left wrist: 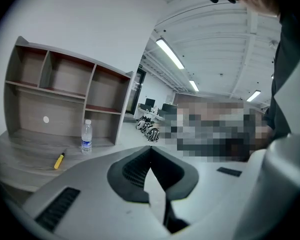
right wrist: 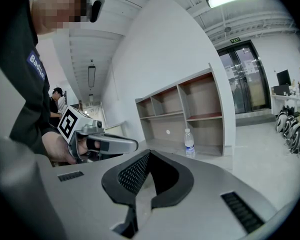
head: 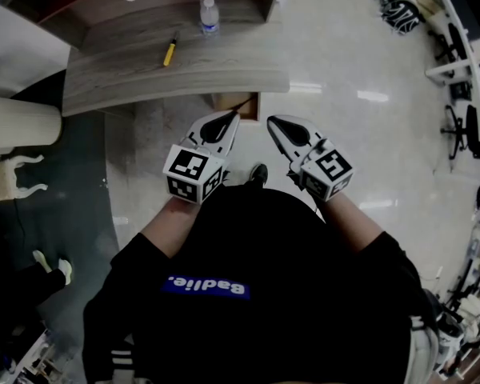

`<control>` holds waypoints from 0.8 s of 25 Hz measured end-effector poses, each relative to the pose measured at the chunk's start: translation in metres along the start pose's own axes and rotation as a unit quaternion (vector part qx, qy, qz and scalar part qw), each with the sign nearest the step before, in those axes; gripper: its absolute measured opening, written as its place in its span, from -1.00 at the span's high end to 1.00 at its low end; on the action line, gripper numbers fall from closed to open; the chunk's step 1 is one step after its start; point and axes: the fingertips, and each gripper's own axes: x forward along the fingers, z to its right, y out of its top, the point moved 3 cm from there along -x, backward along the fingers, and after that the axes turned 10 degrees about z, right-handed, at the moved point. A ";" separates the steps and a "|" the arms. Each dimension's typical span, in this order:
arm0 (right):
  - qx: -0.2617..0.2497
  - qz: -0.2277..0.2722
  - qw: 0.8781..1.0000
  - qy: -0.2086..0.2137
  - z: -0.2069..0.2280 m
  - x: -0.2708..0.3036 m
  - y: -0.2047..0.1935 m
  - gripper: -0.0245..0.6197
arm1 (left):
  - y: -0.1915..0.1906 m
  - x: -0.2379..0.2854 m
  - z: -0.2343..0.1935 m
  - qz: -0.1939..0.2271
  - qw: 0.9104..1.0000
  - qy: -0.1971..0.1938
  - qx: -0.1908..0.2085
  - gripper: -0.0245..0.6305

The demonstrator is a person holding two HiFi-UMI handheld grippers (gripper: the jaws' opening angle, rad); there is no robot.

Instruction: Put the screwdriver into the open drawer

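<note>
Big wooden desk [head: 144,78] with a shelf unit [head: 104,2] along its back. The drawer [head: 238,106] is open under the desk's front edge. The left gripper [head: 232,117] and right gripper [head: 273,122] are both clenched on nothing, held side by side near the drawer. A water bottle [head: 210,16] stands by the shelves. The yellow screwdriver [head: 170,52] is lying on the desktop, well away from both grippers.

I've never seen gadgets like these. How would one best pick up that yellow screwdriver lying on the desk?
Probably take the screwdriver by its yellow handle, near the middle, coming down from above with the jaws across its width. It lies flat on the desk, so only its top and sides are free, and the bottle stands clear of it.
</note>
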 end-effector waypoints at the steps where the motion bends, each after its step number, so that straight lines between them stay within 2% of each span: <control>1: 0.000 0.001 1.000 0.001 -0.001 0.000 0.001 0.84 | 0.001 -0.001 0.001 0.001 1.000 -0.001 0.000 0.92; 20: -0.004 0.002 1.000 0.001 -0.011 -0.007 0.005 0.84 | -0.001 -0.009 0.009 -0.008 1.000 -0.013 0.005 0.92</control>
